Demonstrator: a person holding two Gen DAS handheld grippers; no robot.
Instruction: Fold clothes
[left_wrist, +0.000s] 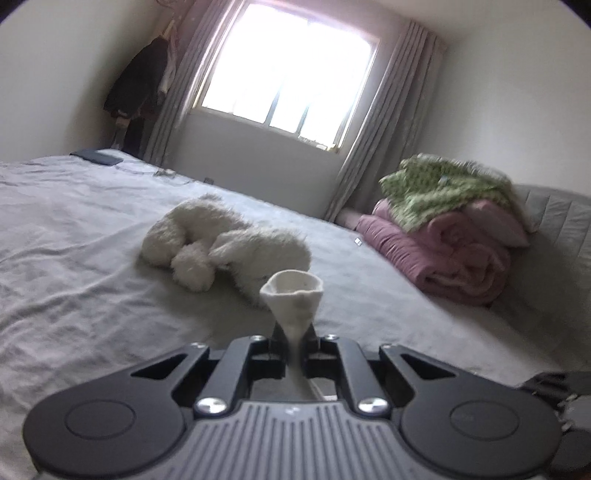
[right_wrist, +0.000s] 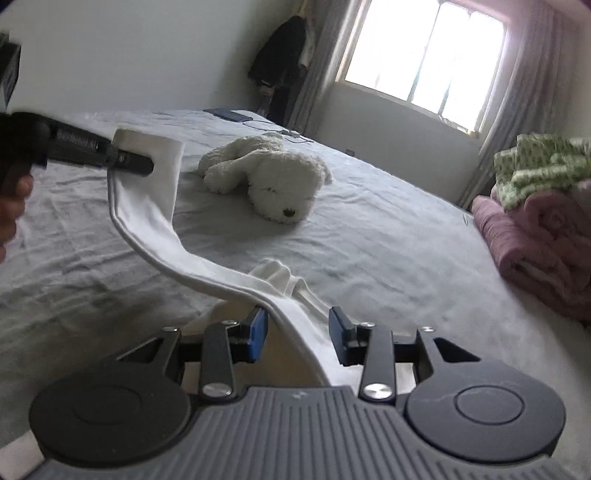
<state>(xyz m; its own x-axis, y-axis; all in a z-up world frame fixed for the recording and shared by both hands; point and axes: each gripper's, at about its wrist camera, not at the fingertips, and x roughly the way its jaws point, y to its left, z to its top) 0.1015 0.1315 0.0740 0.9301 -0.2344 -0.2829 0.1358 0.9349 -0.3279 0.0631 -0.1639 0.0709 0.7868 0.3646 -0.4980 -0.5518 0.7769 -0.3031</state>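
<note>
Left gripper (left_wrist: 293, 332) pinching white garment (left_wrist: 293, 291), no legible writing

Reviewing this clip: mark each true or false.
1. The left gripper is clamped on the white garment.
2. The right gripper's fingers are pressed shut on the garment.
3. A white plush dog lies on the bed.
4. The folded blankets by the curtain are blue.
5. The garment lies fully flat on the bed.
1. True. The left gripper pinches the white garment.
2. False. The right gripper stands open; the cloth passes between its blue fingers without being pressed.
3. True. The plush dog lies on the grey bed.
4. False. The blankets are pink, with a green patterned one on top.
5. False. Part of it hangs lifted from the left gripper.
</note>
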